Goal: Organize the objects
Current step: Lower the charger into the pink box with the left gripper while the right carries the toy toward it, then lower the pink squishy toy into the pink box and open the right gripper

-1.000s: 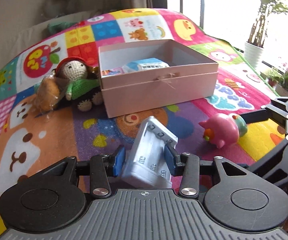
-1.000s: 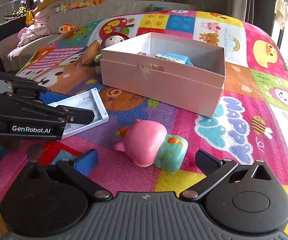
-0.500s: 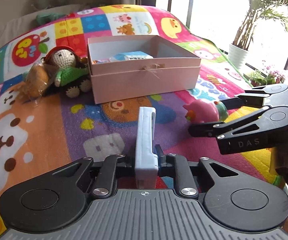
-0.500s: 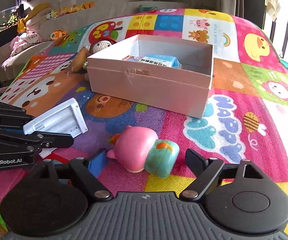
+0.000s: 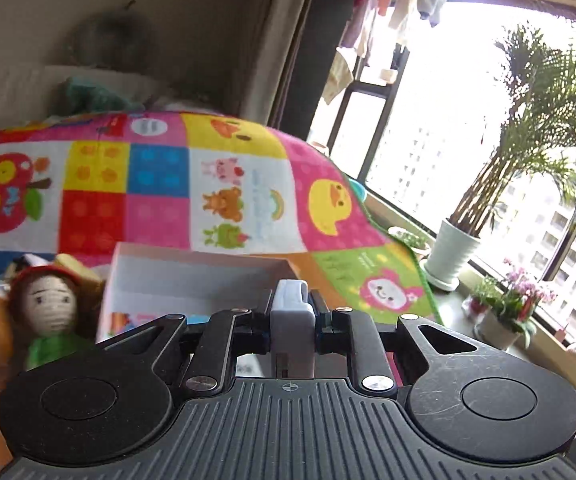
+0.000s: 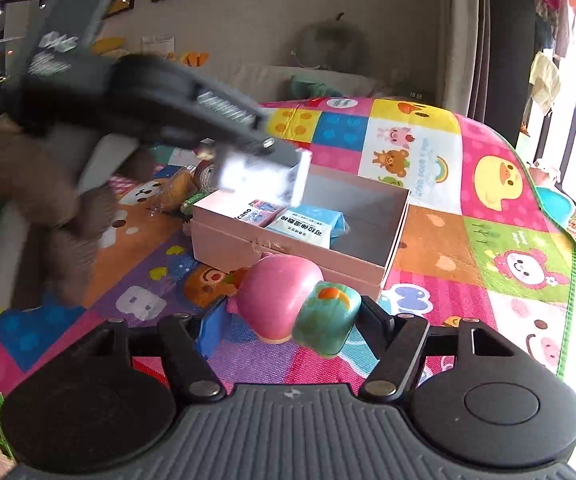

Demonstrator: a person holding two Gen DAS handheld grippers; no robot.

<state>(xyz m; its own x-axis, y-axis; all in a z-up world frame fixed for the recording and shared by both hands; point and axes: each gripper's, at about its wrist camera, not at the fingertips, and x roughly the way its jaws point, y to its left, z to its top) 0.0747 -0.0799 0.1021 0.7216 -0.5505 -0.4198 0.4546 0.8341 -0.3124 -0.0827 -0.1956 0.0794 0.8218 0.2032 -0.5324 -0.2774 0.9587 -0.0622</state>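
Nearest the right wrist camera, the right gripper [image 6: 288,320] has the pink pig toy [image 6: 278,298] between its fingers, and its jaws are closing; the blue left pad [image 6: 210,330] sits at the toy's rounded flank, the right finger against its teal end. The toy looks lifted off the play mat [image 6: 488,240], just in front of the pink box [image 6: 288,254]. Risk: the toy is smooth and curved, so an off-centre squeeze could let it roll or squirt out and land short of the box.

Farther off, the left gripper [image 5: 291,322] is clamped on the white battery charger [image 5: 291,312], held edge-on above the near left side of the box. In the right wrist view this charger [image 6: 264,178] is blurred. Risk: only its narrow edge is pinched, so a swing could twist it loose, or it could clip the box wall.

Inside the box, packets [image 6: 308,226] already fill the near left part; a drop there may stack badly. A crochet doll [image 5: 50,306] lies just beside the box.
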